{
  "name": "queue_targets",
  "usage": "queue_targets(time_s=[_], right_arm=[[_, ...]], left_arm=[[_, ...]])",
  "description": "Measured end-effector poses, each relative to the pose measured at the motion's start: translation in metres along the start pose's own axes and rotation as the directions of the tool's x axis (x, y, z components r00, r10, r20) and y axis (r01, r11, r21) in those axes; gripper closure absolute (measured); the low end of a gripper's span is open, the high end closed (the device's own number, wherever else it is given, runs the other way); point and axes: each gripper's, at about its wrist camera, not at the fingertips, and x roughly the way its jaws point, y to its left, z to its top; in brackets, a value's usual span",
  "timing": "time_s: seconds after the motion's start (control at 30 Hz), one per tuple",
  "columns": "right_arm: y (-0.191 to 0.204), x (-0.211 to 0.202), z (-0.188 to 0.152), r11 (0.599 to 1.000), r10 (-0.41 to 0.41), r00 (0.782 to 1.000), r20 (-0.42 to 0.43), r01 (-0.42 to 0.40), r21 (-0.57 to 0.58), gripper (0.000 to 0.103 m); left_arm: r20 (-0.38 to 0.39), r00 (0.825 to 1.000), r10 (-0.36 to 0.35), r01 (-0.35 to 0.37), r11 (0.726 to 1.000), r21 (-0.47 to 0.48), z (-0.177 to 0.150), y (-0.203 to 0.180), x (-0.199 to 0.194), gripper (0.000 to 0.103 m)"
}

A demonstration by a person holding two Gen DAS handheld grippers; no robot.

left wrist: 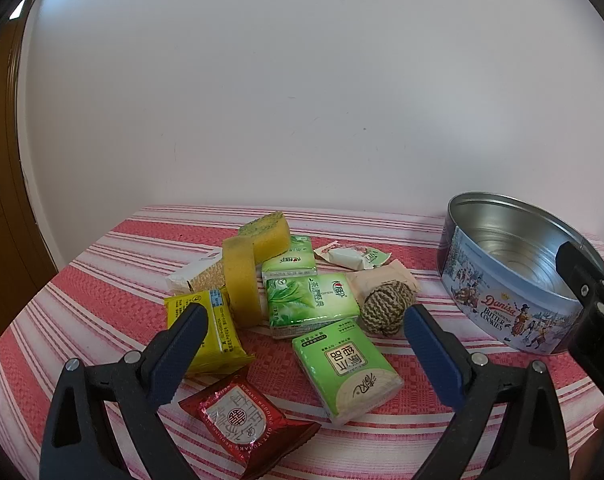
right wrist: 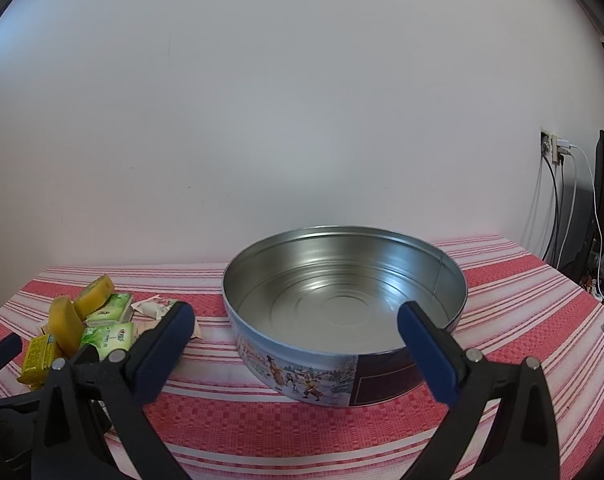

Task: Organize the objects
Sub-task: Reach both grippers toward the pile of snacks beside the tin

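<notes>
Both of my grippers stand wide with nothing between the jaws, the left gripper (left wrist: 304,326) hovering over a heap of tissue packs (left wrist: 312,306), sponges (left wrist: 242,280) and snack packets (left wrist: 214,330) on the striped tablecloth (left wrist: 102,280), the right gripper (right wrist: 296,322) facing the empty Danisa cookie tin (right wrist: 342,304) just beside that heap.

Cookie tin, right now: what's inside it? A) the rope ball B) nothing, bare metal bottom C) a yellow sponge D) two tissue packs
B: the right wrist view looks straight into the cookie tin and shows only its bare metal bottom, while the sponges, tissue packs and rope ball all lie on the striped cloth beside it.
</notes>
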Motion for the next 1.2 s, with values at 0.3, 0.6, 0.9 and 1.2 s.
queue_targets(time_s=[0.3,0.6,0.9,1.2], right_arm=[[-0.002,-0.001,0.001,1.000,0.015,1.000,0.002,-0.015,-0.001,0.000],[-0.002,0.001,0.002,1.000,0.031,1.000,0.001,-0.031,-0.004,0.000],[0.010,0.002,-0.002,0.994,0.100,0.994,-0.034,-0.101,-0.033,0.004],[0.038,0.017,-0.011,0.953,0.278,0.944,-0.178,-0.295,-0.076,0.017]], left_arm=[[-0.016,0.999,0.030,-0.031,0.999,-0.032,0.000,0.006,0.000,0.003],[-0.057,0.997,0.047,-0.049,0.998,-0.032,-0.009,0.023,-0.011,0.003],[-0.125,0.987,0.104,-0.112,0.992,-0.063,-0.028,0.072,-0.025,0.003],[-0.189,0.976,0.108,-0.117,0.992,-0.040,-0.038,0.094,-0.027,0.003]])
